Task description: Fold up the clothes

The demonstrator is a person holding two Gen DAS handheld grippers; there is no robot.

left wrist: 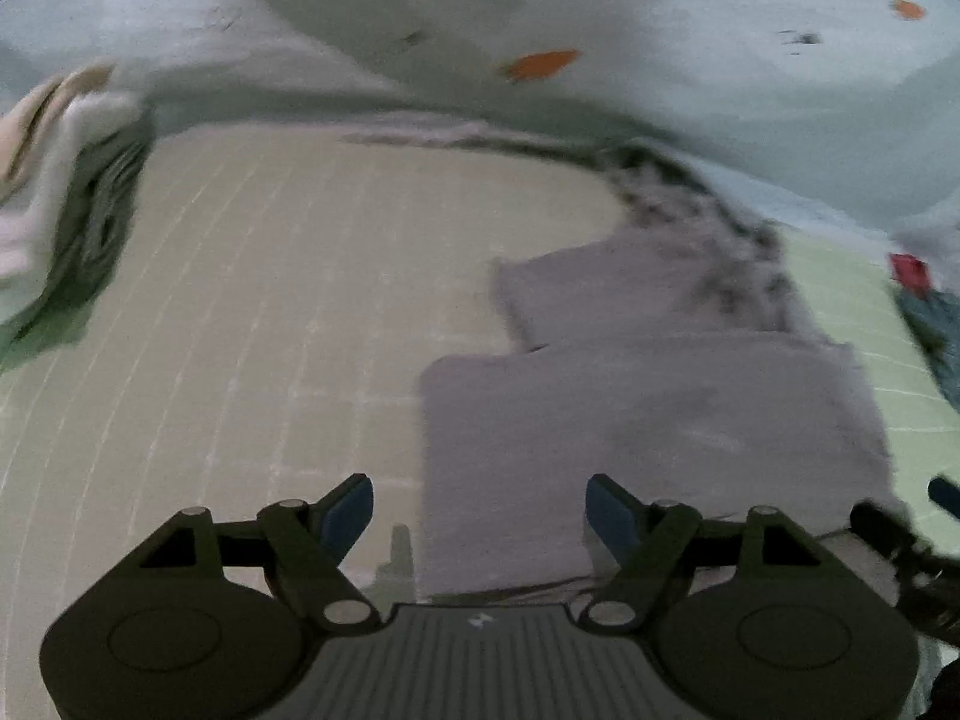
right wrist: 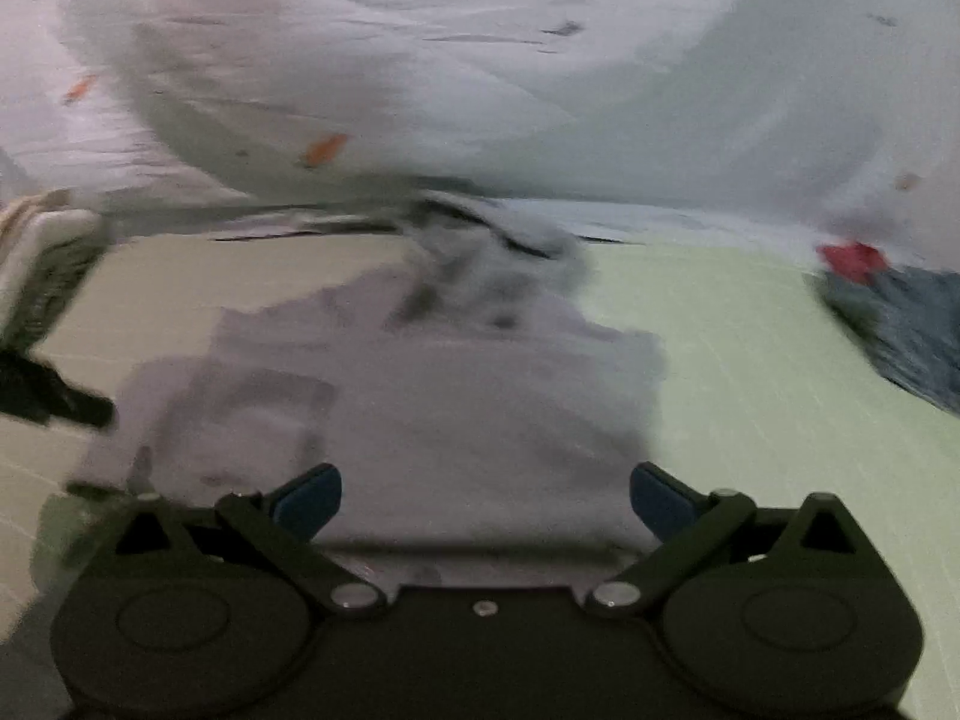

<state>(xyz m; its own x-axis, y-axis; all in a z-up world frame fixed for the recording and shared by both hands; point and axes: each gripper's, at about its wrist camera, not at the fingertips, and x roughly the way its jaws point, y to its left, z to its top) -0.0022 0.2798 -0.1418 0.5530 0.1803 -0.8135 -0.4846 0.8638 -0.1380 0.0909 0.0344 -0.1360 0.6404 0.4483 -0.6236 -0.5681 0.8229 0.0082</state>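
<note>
A grey garment (left wrist: 648, 408) lies partly folded on a pale green gridded mat (left wrist: 252, 300); its far end has a dark speckled pattern. My left gripper (left wrist: 480, 513) is open and empty, above the garment's near left edge. In the right wrist view the same grey garment (right wrist: 420, 408) lies straight ahead. My right gripper (right wrist: 486, 501) is open and empty, just above the garment's near edge. The left gripper's dark tip shows at the left edge of that view (right wrist: 60, 402). Both views are blurred.
A stack of folded clothes (left wrist: 66, 192) sits at the far left of the mat. A dark blue garment with a red patch (right wrist: 900, 324) lies at the right. A pale bedsheet with orange spots (left wrist: 540, 66) rises behind the mat.
</note>
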